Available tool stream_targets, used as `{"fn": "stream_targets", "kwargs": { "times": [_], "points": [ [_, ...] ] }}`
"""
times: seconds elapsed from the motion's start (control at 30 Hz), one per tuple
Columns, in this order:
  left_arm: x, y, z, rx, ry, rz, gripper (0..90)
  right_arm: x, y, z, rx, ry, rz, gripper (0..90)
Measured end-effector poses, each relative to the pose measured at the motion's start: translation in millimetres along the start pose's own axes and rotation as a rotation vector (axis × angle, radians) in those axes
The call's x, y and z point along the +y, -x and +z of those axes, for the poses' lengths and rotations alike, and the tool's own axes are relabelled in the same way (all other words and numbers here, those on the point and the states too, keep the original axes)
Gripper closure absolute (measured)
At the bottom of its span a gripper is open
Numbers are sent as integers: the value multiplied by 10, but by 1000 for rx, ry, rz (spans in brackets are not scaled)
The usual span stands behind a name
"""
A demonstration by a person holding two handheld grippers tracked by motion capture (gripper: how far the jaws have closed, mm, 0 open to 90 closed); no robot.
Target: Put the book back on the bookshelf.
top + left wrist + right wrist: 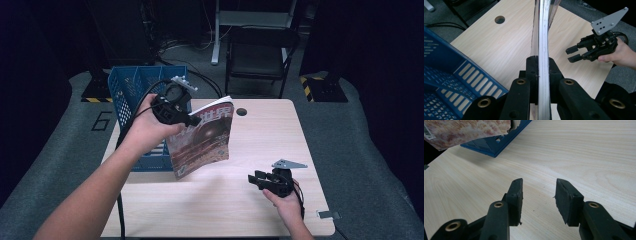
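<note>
A magazine (205, 137) with a reddish-brown cover hangs in the air over the table's left half, held near its upper left edge by my left gripper (192, 120). From the left gripper view I look along the magazine (543, 37) edge-on, with the left gripper (541, 66) shut on it, a jaw on each side. My right gripper (256, 180) rests low near the table's front right, open and pointing left. Its jaws (539, 195) stand apart over bare wood, nothing between them. A corner of the magazine (461, 130) hangs at the upper left there.
A blue slotted plastic basket (130, 95) stands at the table's (265, 135) back left, partly behind the magazine. A round cable hole (242, 111) is near the back edge. A black chair (260, 55) stands behind the table. A cable trails off the left edge.
</note>
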State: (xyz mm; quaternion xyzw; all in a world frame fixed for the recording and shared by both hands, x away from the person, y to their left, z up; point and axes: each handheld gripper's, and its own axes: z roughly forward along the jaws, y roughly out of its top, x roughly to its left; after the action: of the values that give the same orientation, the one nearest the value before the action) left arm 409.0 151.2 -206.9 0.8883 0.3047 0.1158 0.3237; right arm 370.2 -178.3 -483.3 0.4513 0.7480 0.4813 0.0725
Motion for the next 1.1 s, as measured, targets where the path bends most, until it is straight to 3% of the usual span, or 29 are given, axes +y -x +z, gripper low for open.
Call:
{"fn": "stream_targets", "kwargs": {
  "times": [0.8,1.1],
  "points": [
    [-75,-232,-255,55,9,-47,838,-3,-6,4,-3,0,9,577],
    [-190,-375,-343,81,10,-92,837,-4,-8,6,-4,0,8,576]
  ]
}}
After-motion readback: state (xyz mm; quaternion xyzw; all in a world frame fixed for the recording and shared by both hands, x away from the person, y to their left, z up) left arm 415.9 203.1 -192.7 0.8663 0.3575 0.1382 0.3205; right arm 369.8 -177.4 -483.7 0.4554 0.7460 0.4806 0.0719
